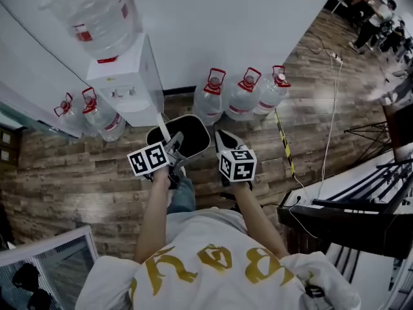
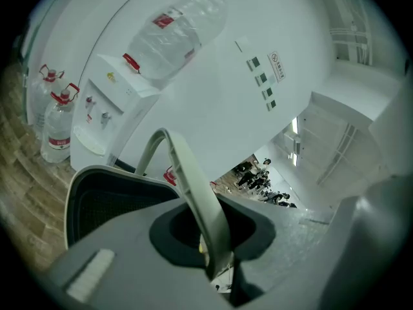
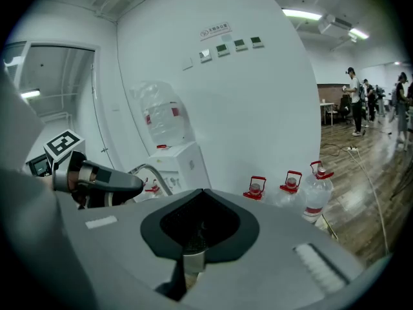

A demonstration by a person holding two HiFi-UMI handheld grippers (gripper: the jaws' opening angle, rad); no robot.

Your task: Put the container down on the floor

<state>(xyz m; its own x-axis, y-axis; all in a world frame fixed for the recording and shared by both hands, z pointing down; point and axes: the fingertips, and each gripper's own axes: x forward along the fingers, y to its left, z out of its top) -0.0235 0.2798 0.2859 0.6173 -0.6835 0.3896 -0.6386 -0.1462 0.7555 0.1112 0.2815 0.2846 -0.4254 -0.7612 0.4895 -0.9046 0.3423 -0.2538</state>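
**Carried bin held over the floor, ready for lowering**

A plain white wall fills the top of the head view, and below it runs a floor of grey-brown wood-look planks. Against the wall stands a white water dispenser with an inverted clear bottle on top. Clear water jugs with red caps and handles sit on the floor on both sides of it, two to its left and three to its right. A white cable trails across the planks further right.

The black, open-topped plastic container is just in front of the dispenser's foot and in front of the person's knee. It appears to hang clear of the planks, though the gap beneath it is hidden. Its pale grey hoop handle stands upright, and the left claw is clamped on it. The right claw is pressed together on nothing and sits just beside the container's right rim.

The step in hand is judged to be the carry before set-down. The next move calls for lowering the left claw straight down until the base rests flat on bare planks between dispenser and jugs, then letting go of the handle.
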